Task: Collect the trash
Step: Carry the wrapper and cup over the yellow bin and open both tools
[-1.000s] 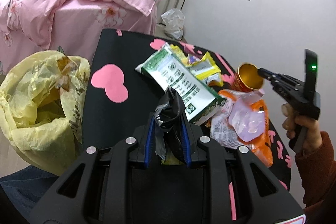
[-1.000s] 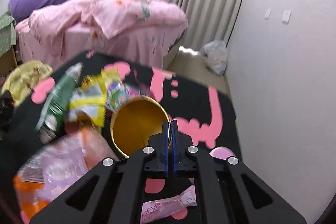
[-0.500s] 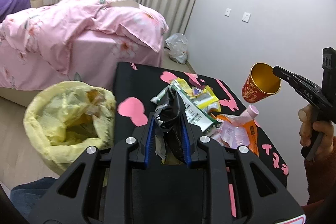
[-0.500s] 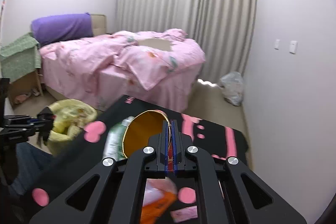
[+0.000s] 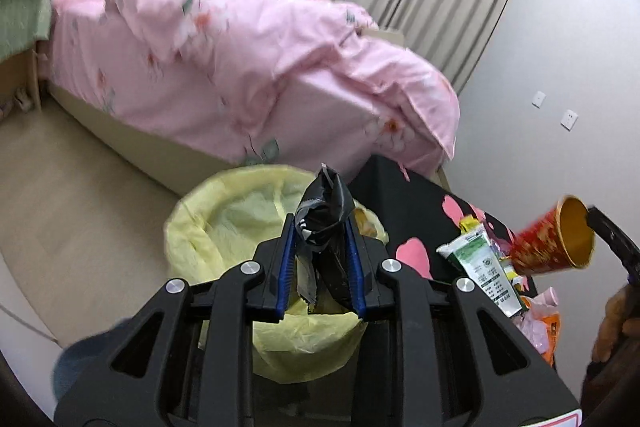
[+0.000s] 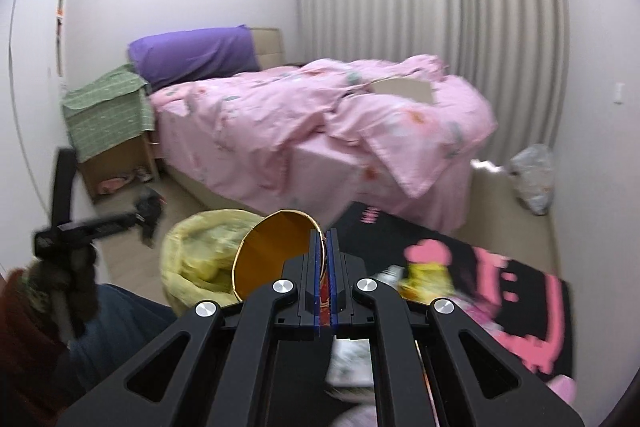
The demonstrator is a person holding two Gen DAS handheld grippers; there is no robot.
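While clamped in left tool (image 5: pixel 321 259), black wrapper (image 5: pixel 326 223) seemingly over yellow bag (image 5: pixel 224 223).

Not much readable here tbh. The green-and-white packet (image 5: pixel 486 269) on the black surface (image 5: pixel 404 205) has rows of small dark print plus a round green logo, but it's too tiny and blurry to make out any words. At about 12 o'clock on that surface in the right wrist view there's a bit of pink lettering (image 6: pixel 371 217), also smeared beyond reading. The red cup (image 5: pixel 554 245) carries gold markings, nothing legible.
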